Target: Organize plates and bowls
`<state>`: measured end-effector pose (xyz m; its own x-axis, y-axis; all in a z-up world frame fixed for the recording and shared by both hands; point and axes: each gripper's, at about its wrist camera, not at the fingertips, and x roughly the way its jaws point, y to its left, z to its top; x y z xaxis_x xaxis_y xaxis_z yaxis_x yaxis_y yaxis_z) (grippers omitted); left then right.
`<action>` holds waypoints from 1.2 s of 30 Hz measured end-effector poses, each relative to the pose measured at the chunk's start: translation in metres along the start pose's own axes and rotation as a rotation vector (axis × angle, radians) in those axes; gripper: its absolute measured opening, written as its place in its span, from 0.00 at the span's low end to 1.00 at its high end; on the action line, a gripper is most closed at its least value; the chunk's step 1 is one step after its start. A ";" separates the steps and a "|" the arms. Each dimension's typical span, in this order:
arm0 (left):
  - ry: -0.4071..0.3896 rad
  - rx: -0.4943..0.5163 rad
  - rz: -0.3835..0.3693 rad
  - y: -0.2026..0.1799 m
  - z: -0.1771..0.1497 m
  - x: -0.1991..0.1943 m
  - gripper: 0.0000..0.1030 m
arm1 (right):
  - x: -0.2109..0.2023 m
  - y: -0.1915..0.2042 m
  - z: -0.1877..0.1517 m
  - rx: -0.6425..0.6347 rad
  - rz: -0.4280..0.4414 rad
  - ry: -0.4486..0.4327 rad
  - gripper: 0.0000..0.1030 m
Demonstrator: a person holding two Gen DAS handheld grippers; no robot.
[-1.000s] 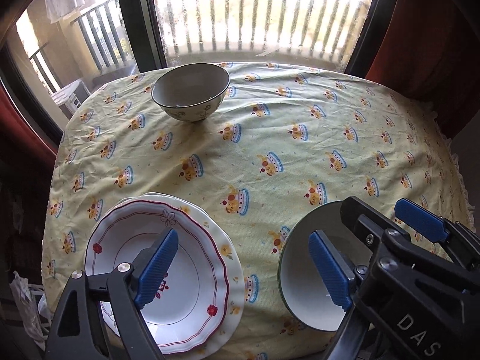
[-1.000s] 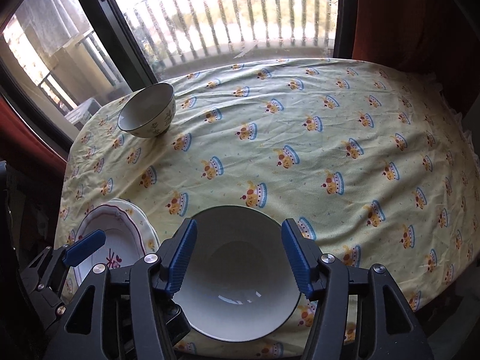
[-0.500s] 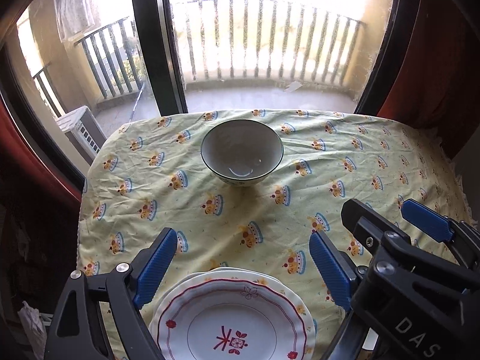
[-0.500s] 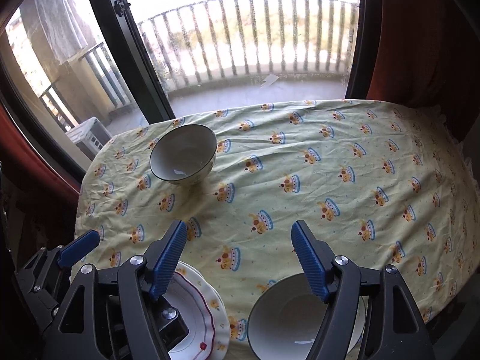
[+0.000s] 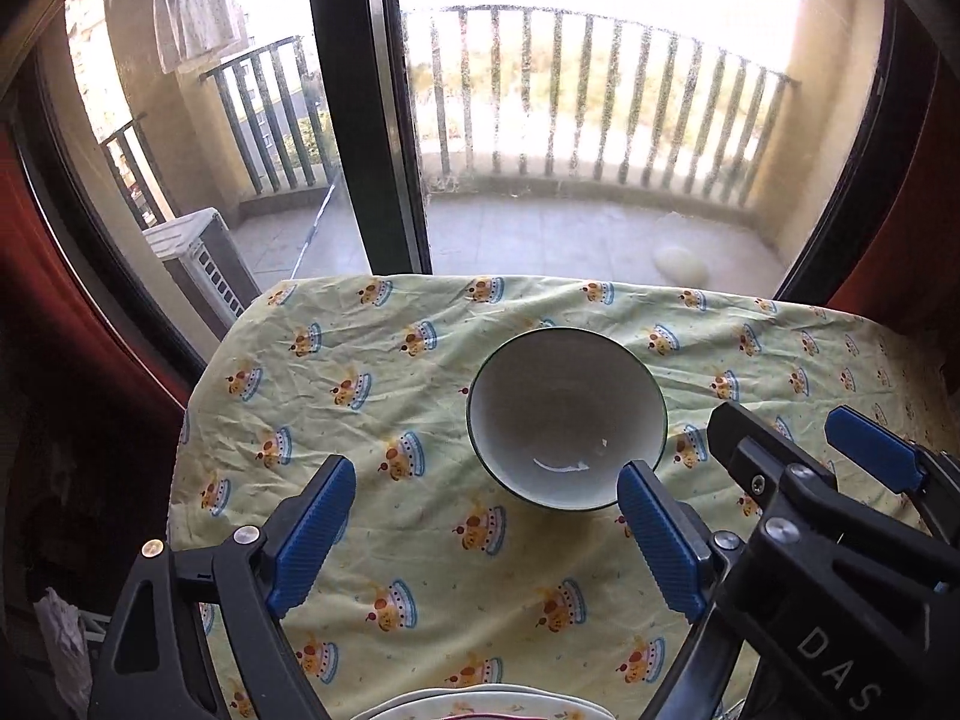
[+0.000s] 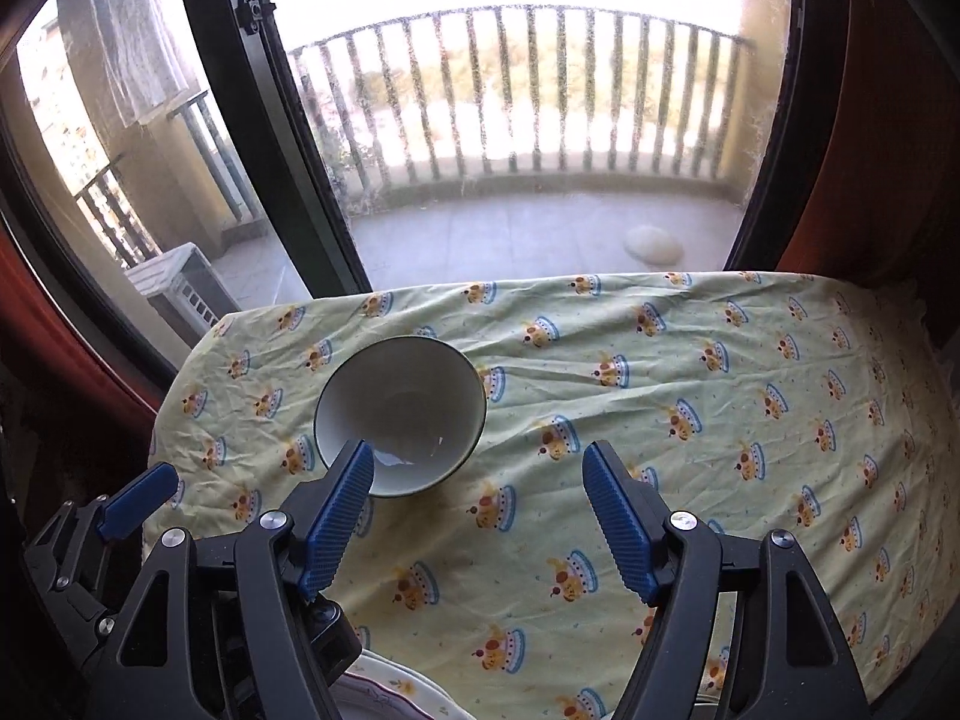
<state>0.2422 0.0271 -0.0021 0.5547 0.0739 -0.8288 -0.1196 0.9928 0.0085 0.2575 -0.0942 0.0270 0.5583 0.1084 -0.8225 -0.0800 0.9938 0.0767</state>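
A small white bowl with a dark rim stands upright on the yellow crown-print tablecloth, near the table's far edge. My left gripper hovers open just short of it, its right pad close to the bowl's near side and nothing between the pads. In the right wrist view the same bowl sits ahead and left of my right gripper, which is open and empty, its left pad overlapping the bowl's near rim. Only the rim of the red-trimmed plate shows at the bottom edge.
Behind the table is a glass balcony door with a dark frame, railing beyond. Red curtains hang on both sides. The right gripper's blue fingertip is close beside the left gripper. The cloth stretches bare to the right.
Both grippers have moved forward over the table toward the small bowl, which now looks larger and nearer. The plate and the wide bowl slid out of view below. The right jaws widened slightly.
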 end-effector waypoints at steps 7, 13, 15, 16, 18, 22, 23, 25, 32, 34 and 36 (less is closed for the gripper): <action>0.026 -0.062 0.055 -0.008 0.009 0.045 0.82 | 0.056 -0.011 0.021 -0.040 0.041 0.036 0.73; 0.067 -0.106 0.074 -0.016 0.008 0.078 0.75 | 0.098 -0.020 0.025 -0.064 0.048 0.073 0.73; 0.077 -0.118 0.091 -0.016 0.007 0.087 0.74 | 0.112 -0.020 0.025 -0.073 0.056 0.089 0.73; 0.079 -0.126 0.100 -0.016 0.006 0.091 0.71 | 0.117 -0.020 0.025 -0.078 0.060 0.095 0.73; 0.082 -0.141 0.115 -0.016 0.006 0.097 0.66 | 0.126 -0.020 0.025 -0.087 0.071 0.103 0.71; 0.102 -0.171 0.117 -0.014 0.004 0.108 0.58 | 0.142 -0.020 0.025 -0.083 0.096 0.126 0.60; 0.105 -0.174 0.119 -0.013 0.004 0.110 0.57 | 0.146 -0.020 0.025 -0.084 0.100 0.130 0.60; 0.108 -0.174 0.120 -0.013 0.003 0.115 0.52 | 0.152 -0.019 0.025 -0.090 0.103 0.135 0.54; 0.119 -0.166 0.128 -0.015 0.001 0.125 0.32 | 0.163 -0.012 0.023 -0.112 0.151 0.155 0.27; 0.127 -0.166 0.151 -0.013 0.001 0.126 0.24 | 0.162 -0.007 0.022 -0.133 0.148 0.150 0.19; 0.134 -0.157 0.159 -0.013 0.001 0.126 0.22 | 0.161 -0.005 0.022 -0.141 0.138 0.150 0.19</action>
<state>0.3145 0.0240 -0.1055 0.4061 0.2042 -0.8907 -0.3290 0.9420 0.0659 0.3658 -0.0815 -0.0940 0.4065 0.2279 -0.8848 -0.2676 0.9556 0.1232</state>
